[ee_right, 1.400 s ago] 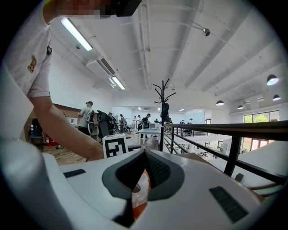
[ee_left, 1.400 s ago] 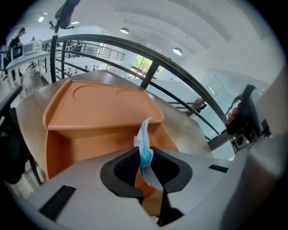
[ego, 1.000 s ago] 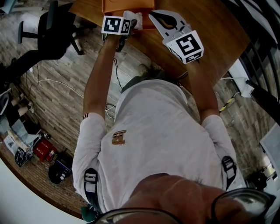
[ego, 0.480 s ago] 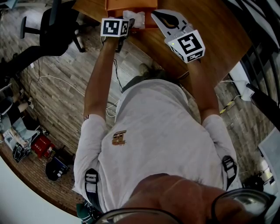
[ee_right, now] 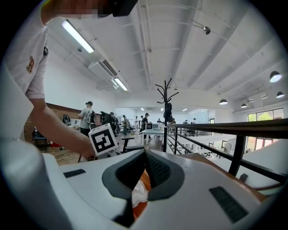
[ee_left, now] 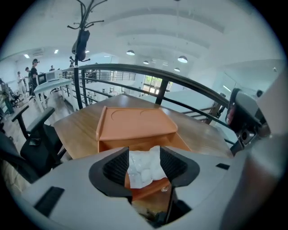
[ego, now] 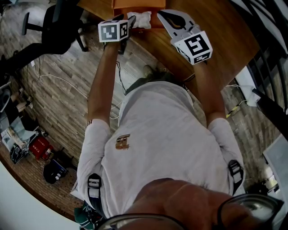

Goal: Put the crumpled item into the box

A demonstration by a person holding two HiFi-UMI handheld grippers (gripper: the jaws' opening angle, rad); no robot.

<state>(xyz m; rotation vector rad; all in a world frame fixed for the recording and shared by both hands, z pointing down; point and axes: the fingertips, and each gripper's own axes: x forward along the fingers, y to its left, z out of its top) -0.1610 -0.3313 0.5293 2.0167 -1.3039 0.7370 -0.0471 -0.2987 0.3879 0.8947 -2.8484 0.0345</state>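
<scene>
Person: A person (ego: pixel 166 143) dressed in white is filling the lower centre of the head view, reaching toward the top of the frame with both grippers.

Left gripper: The left gripper (ee_left: pixel 145 164) is pointing at the box from the lower centre of its own view. Its two dark ribbed jaws are pressing in on the crumpled item from either side, with only the item's width between them.

Crumpled item: The crumpled item (ee_left: pixel 144 168), white and creased, is sitting pinched between those jaws. It is hanging in front of the box's open inside, just over the near rim. In the head view it is showing at top centre, overlapping the box's lower edge.

Right gripper: The right gripper (ee_right: pixel 145 157) is hovering at the upper right of the head view, just beside the box. Its jaws are meeting at their tips and gripping nothing. Orange and white are showing through the narrow wedge below the tips.

Box: The orange box (ego: pixel 135 5) is standing open at the top centre of the head view, its lid (ee_left: pixel 135 121) tilting back on the far side.

Table: The wooden table (ego: pixel 225 27) is bearing the box and running across the upper right of the head view.

Room beyond: A black office chair (ego: pixel 58 27) is standing on the plank floor (ego: pixel 58 90) at upper left. Farther off, a dark railing (ee_left: pixel 180 76) is curving behind the table, and a coat stand (ee_right: pixel 167 103) is rising at mid-frame.
</scene>
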